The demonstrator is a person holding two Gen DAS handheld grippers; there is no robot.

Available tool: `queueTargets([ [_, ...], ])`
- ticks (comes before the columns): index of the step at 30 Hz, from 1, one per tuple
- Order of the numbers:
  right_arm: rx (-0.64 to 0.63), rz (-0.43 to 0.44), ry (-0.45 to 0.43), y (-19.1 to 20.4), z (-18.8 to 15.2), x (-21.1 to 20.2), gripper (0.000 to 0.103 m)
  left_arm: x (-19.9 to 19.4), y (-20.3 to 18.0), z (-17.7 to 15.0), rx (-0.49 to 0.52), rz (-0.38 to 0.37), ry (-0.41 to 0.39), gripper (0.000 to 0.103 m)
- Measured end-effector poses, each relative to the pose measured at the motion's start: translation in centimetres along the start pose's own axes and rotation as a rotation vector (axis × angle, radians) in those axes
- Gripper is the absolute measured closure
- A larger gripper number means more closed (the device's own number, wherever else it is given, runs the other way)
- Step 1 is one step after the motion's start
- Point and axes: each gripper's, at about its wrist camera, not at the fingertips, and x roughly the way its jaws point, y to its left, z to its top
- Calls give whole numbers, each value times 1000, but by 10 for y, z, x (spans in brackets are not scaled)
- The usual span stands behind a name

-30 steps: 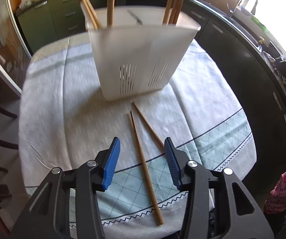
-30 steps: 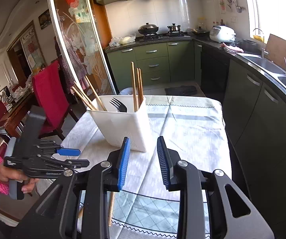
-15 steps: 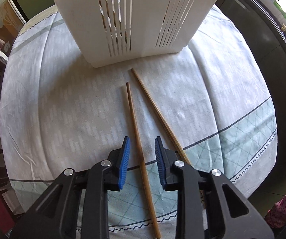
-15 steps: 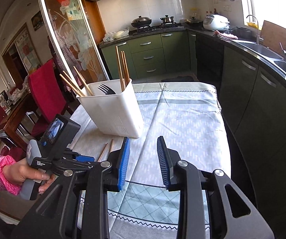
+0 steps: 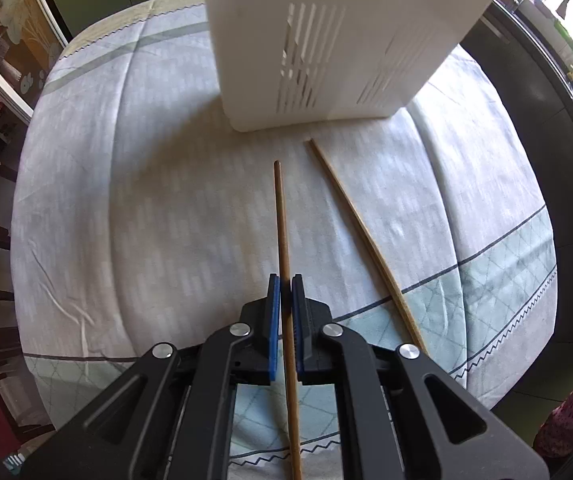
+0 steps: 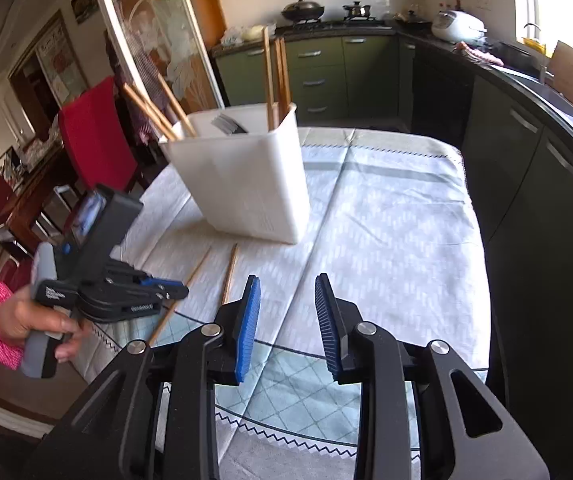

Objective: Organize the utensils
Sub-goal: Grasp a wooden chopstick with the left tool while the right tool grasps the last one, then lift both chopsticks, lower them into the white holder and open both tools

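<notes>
The left tongs (image 5: 285,286) had drawn their blue pads together around a wooden chopstick (image 5: 280,216). A second earlier the same pads stood spread above the pair of sticks, and half a second earlier they straddled this one. The grip looked made, so the lift toward the white utensil holder (image 5: 326,40) seemed the next step. The pinched chopstick ran from under the tongs forward, its far tip stopping short of the holder's slotted front wall. A second chopstick (image 5: 360,232) lay loose on the table's cloth (image 5: 126,200) to the right of the first, its far end almost at the holder's base, well clear of the pads.

The right tongs (image 6: 286,320) hung spread and empty over the table's near edge, to the right of the holder.

The left wrist view gave the pinch itself but cut off the holder's top. The right wrist view showed what it lacked: the left tongs (image 6: 178,290) low over the table, and the holder (image 6: 242,184) already carrying leaning chopsticks at its left end, upright ones at its right, and dark cutlery between.
</notes>
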Motion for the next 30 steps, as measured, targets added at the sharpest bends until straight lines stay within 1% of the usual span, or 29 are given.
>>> queueTargets([
  [4,-70,28,135,29,1,56,74,-32,22,-11,-18,-4,-96,97],
  [7,-122,23,212,52,0,95,74,-54,35,-17,-28,-9,-159,97],
  [11,-164,-3,282,74,2,138,74,-72,42,-26,-29,6,-220,97],
  [12,-170,-13,294,77,2,146,74,-75,42,-31,-31,2,-229,97],
  [15,-175,-32,330,84,3,166,74,-81,48,-30,-41,-10,-244,97],
  [20,-199,-68,348,95,6,181,74,-82,49,-35,-40,-23,-250,97],
  [21,-201,-71,351,97,6,182,76,-83,49,-35,-37,-26,-253,97],
  [22,-206,-73,351,98,7,183,81,-83,48,-35,-34,-28,-255,97],
  [23,-209,-69,354,101,7,185,84,-84,47,-35,-32,-32,-258,97],
  [25,-216,-64,359,106,9,185,95,-86,46,-35,-30,-38,-267,97],
  [27,-209,-66,357,108,10,185,96,-89,45,-36,-23,-36,-279,97],
  [30,-191,-54,328,107,9,174,96,-96,43,-36,-15,-33,-299,97],
])
